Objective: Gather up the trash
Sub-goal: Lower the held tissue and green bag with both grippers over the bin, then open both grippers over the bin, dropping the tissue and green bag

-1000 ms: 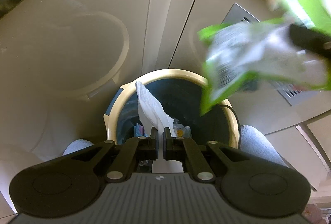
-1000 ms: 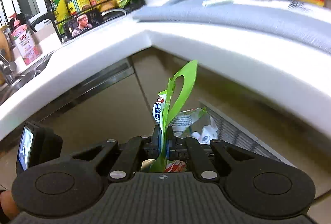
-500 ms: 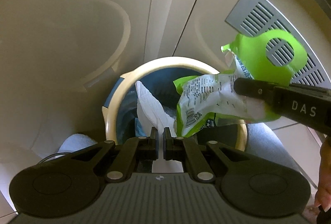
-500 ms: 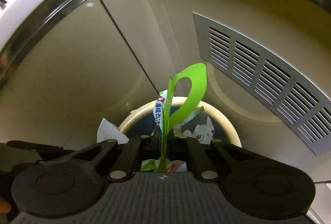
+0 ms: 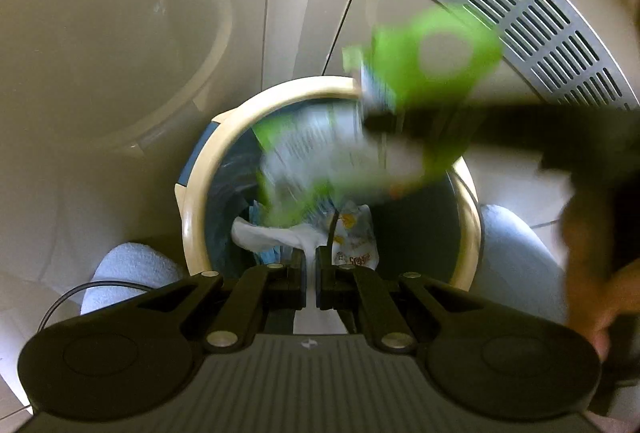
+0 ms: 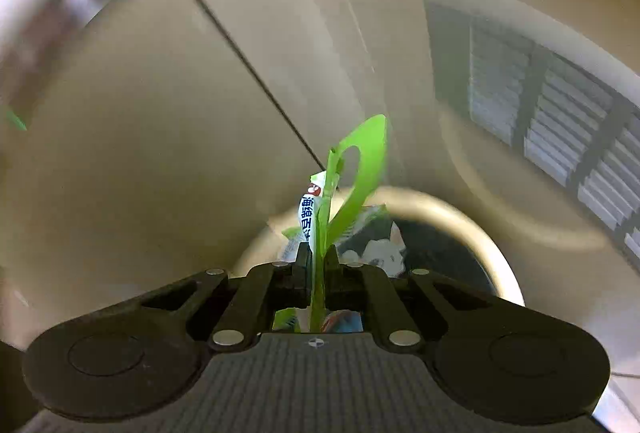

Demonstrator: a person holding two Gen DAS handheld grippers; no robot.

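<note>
Green wrapper (image 6: 352,169) pinched edge-on in the right tool (image 6: 318,257), jaws nearly shut on the thin film, loop handle sticking up toward 12. In the left wrist view the same wrapper is a blur over the bin mouth, right tool reaching in from 3 o'clock. Bin (image 5: 192,201) sits on the floor against cabinet doors (image 5: 120,33), cream rim round, dark liner, already holding a snack packet (image 5: 356,237) and other scraps.

Left tool (image 5: 310,269) jaws nearly shut on a white tissue (image 5: 272,237); the tissue drapes down inside the bin around 6 o'clock of the opening.

Risks, as judged: wrapper is wide and floppy, so letting go while part overhangs the rim at 12–1 o'clock may leave it caught on the edge or slid to the floor. Film may cling to a pad after release. Both tools crowd one opening, so they could knock together or nudge the bin.

Room: opening mostly free at 3 o'clock side inside; cabinet doors close behind at 12, vent grille (image 5: 540,33) at 1–2, light slippers (image 5: 132,265) beside the bin at 7 and 4. Clear way out is straight up.
</note>
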